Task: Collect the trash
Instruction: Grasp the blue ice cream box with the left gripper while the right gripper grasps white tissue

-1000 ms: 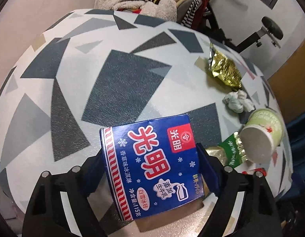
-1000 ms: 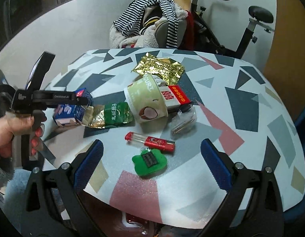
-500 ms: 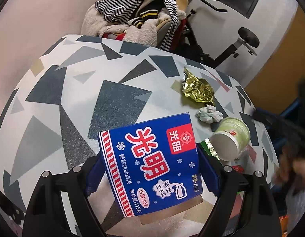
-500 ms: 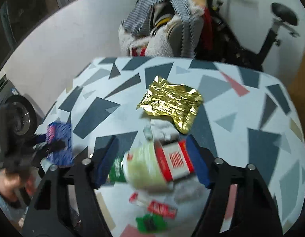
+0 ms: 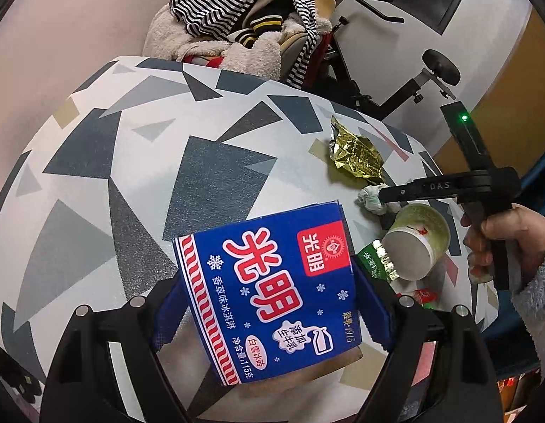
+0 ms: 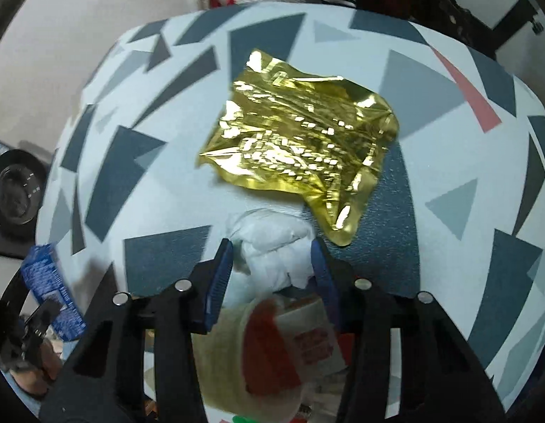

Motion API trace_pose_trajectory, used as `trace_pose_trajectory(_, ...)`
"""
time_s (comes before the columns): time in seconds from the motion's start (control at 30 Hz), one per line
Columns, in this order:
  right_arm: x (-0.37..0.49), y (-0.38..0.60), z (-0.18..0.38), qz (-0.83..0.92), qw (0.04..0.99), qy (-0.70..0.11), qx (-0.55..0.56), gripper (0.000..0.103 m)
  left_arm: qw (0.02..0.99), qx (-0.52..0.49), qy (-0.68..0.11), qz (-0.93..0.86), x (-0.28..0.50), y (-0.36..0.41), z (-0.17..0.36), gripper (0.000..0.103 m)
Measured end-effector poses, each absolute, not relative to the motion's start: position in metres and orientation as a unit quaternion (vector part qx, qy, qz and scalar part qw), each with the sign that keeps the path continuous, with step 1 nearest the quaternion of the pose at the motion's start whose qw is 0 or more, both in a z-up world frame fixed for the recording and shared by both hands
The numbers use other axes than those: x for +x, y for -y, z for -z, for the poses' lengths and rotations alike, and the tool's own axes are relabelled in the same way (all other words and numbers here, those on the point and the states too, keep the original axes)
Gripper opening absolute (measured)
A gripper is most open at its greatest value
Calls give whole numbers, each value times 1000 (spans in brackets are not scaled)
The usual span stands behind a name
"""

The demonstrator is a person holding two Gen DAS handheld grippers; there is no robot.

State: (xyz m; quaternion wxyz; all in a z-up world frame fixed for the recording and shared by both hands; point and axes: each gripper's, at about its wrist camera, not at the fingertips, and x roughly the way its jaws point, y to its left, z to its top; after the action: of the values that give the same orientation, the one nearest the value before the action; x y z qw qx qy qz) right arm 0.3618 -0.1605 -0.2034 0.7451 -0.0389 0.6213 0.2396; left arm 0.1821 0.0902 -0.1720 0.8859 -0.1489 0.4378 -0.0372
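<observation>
The left gripper (image 5: 269, 303) pinches a blue ice-cream carton (image 5: 269, 282), light and crushable, held above the patterned table (image 5: 131, 176), while the right gripper (image 6: 272, 264), fingers narrowly parted, straddles a soft crumpled white tissue (image 6: 272, 246) beside slippery gold foil wrapper (image 6: 300, 141), best squeezed mid-wad.

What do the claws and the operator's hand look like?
Both claws, left and right, are black frames with blue ribbed pads and round silver screw heads. Seen from the left wrist, the right unit shows white "DAS" lettering and a green LED. The hand has red nails and a fuzzy grey sleeve.
</observation>
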Motion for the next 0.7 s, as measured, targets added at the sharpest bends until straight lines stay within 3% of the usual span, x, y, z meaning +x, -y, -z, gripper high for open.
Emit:
trace_pose_trajectory(0.07,365,160,208,-225,740,-632,-45,53,886,-150,-438,37,182,-90,172,82)
trace_pose_trajectory(0.1,366,159,210,-216,740,-635,-52,64,886,-149,-438,38,182,-90,172,82)
trace_pose_trajectory(0.13,367,157,212,-209,741,-635,-61,66,886,-149,-438,38,182,-90,172,82)
trace_pose_trajectory(0.23,368,156,212,-216,742,-632,-57,61,886,-147,-437,40,180,-88,172,82)
trace_pose_trajectory(0.27,367,155,214,-223,739,-634,-52,51,886,-146,-437,41,180,-87,171,82)
trace_pose_trajectory(0.43,360,156,204,-244,750,-613,-42,51,887,-146,-436,40,178,-86,170,82)
trace_pose_trajectory(0.7,335,185,150,-260,816,-517,-3,50,895,-129,-425,43,169,-77,154,82)
